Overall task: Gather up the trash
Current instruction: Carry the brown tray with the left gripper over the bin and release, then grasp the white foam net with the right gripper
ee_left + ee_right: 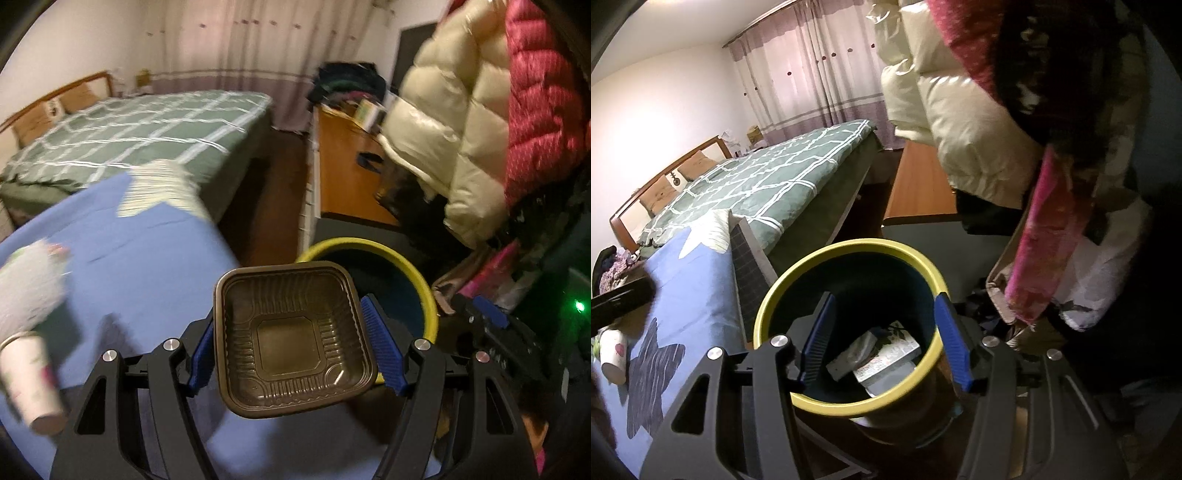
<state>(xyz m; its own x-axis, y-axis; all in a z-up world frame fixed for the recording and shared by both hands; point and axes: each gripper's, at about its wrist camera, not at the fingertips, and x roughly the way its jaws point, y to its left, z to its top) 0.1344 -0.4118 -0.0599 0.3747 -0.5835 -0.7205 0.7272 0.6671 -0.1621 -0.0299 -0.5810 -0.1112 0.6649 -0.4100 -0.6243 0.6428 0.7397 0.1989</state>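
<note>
Brown plastic is clamped between the blue pads of the left gripper (291,339): a ribbed square tray (293,338), held above the blue cloth (140,254) beside the yellow-rimmed bin (846,328). The right gripper (884,341) is seen with fingers apart and empty over the bin, where printed packets (882,354) lie; their writing cannot be read. A paper cup (27,384) lies tipped on the cloth. A green checked bed (764,177) and curtains (812,74) are seen behind.

Glossy ribbed plastic tray (295,336)
</note>
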